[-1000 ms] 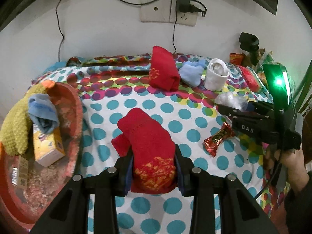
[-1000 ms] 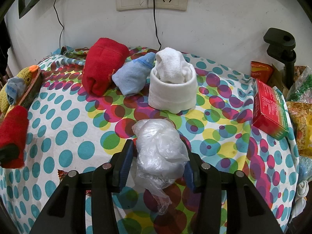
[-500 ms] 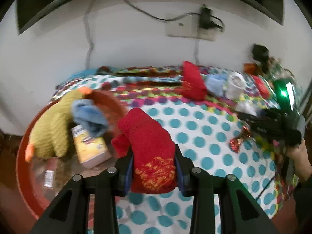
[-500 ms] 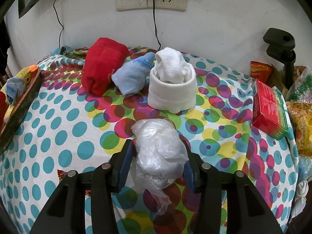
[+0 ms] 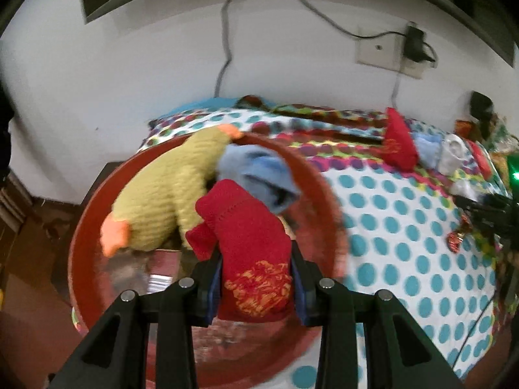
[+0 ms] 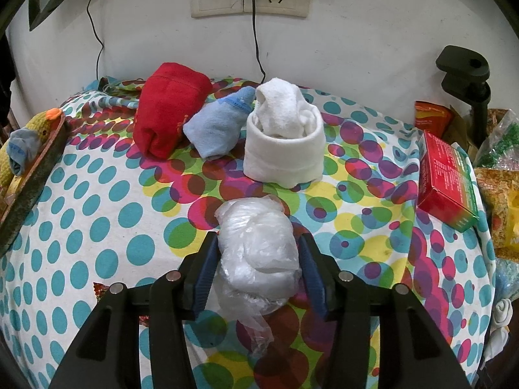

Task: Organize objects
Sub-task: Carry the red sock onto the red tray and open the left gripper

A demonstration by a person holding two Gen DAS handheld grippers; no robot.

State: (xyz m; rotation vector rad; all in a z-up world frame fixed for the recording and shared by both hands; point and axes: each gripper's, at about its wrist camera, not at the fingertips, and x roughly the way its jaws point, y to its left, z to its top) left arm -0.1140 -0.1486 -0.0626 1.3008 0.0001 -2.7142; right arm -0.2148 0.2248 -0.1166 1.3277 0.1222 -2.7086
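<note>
My left gripper (image 5: 256, 278) is shut on a rolled red sock (image 5: 249, 240) with orange embroidery and holds it above the round red tray (image 5: 311, 175). In the tray lie a yellow-green knitted duck (image 5: 168, 191) and a blue sock (image 5: 259, 171). My right gripper (image 6: 258, 259) is shut on a crumpled clear plastic bag (image 6: 256, 246) just over the dotted tablecloth (image 6: 97, 210). Beyond it lie a second red sock roll (image 6: 168, 116), a blue sock roll (image 6: 217, 126) and a white sock roll (image 6: 285, 139).
A red box (image 6: 447, 181) and snack packets (image 6: 496, 201) sit at the right edge. A black clamp (image 6: 467, 71) stands at the back right. A red candy wrapper (image 5: 454, 240) lies on the cloth. The wall with sockets (image 6: 249, 0) is behind. The tray rim (image 6: 35, 175) is far left.
My left gripper has swung left with the red sock, from over the tablecloth to above the red tray. My right gripper has stayed still on the plastic bag.
</note>
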